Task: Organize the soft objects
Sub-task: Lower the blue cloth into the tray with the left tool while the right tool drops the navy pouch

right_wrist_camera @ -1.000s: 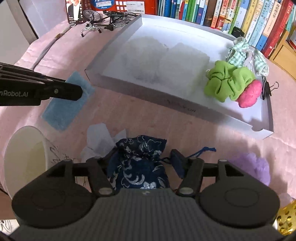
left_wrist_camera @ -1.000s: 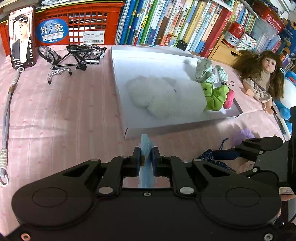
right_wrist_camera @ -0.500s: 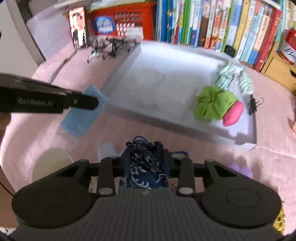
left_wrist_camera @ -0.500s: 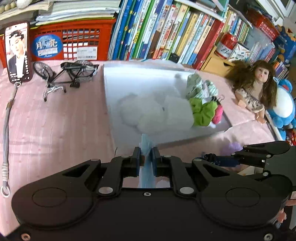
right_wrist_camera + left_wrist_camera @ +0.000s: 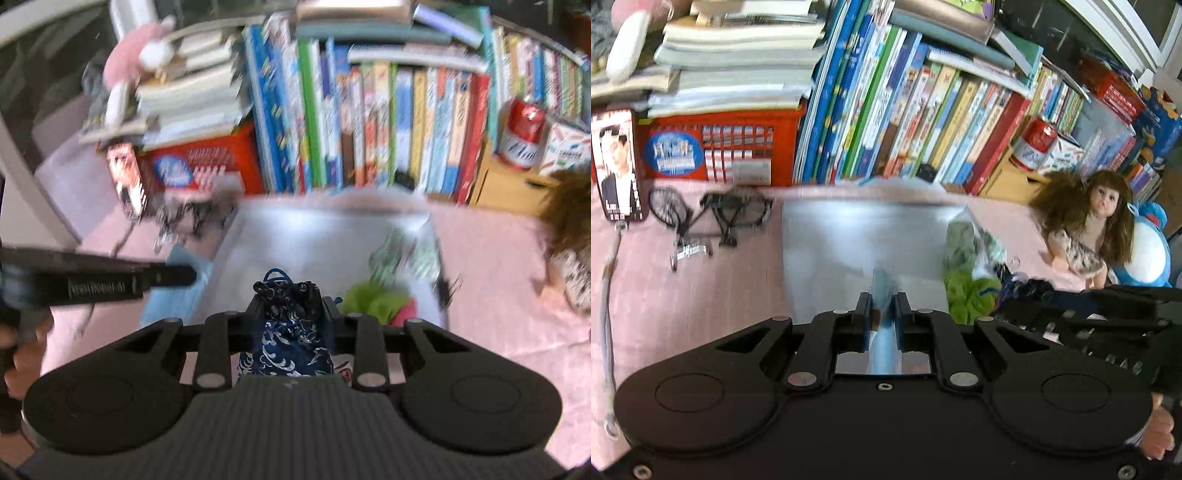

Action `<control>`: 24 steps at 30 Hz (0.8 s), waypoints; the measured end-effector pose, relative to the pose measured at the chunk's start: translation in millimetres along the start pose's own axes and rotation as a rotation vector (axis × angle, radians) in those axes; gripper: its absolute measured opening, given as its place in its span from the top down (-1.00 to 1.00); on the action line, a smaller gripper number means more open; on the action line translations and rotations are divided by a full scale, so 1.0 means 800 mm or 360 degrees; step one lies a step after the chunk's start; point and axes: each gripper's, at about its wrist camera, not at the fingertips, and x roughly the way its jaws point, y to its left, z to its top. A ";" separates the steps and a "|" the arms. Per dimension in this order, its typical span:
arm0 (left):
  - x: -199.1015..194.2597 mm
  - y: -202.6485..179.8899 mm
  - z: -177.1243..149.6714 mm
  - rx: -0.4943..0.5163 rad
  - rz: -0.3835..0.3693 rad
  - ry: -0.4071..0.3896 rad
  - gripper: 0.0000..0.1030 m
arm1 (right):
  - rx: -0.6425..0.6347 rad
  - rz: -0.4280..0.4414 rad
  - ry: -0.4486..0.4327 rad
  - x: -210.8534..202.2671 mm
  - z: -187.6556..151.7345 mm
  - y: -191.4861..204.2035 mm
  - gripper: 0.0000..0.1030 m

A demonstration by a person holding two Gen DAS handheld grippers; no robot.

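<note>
Left wrist view: our left gripper (image 5: pixel 882 308) is clamped on a light blue cloth (image 5: pixel 883 291), lower centre of the frame, in front of the white tray (image 5: pixel 849 240). The cloth hangs limp, thin and light; we judge an edge pinch sufficient. A green soft item (image 5: pixel 964 295) lies at the tray's right side.

Right wrist view: our right gripper (image 5: pixel 290 314) is closed on a dark blue patterned pouch (image 5: pixel 286 332), lower centre, before the blurred tray (image 5: pixel 314 236). The pouch looks soft and compressible; we judge a mid-body grip below the drawstring neck as safest, since the cord may slip
</note>
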 end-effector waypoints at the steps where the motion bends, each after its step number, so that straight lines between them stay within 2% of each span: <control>1: 0.002 -0.002 0.006 -0.0001 0.0003 -0.0010 0.78 | 0.0015 -0.0025 -0.0033 -0.001 0.008 -0.002 0.31; 6: 0.019 -0.001 0.041 -0.0132 -0.0101 -0.0079 0.78 | 0.0124 -0.0209 -0.0319 0.005 0.035 -0.009 0.31; 10: 0.048 -0.002 0.061 -0.0184 -0.0068 -0.0073 0.77 | 0.0257 -0.0157 -0.0340 0.034 0.046 -0.023 0.31; 13: 0.077 0.002 0.070 -0.0250 -0.0028 -0.0047 0.77 | 0.0273 -0.0142 -0.0389 0.063 0.047 -0.032 0.31; 15: 0.100 0.006 0.071 -0.0268 0.0016 -0.0005 0.77 | 0.0314 -0.0188 -0.0346 0.086 0.044 -0.038 0.31; 18: 0.126 0.013 0.065 -0.0284 0.0052 0.0038 0.77 | 0.0412 -0.0152 -0.0264 0.114 0.037 -0.055 0.31; 24: 0.156 0.020 0.062 -0.0296 -0.0011 0.0033 0.77 | 0.0421 -0.0117 -0.0210 0.142 0.036 -0.064 0.32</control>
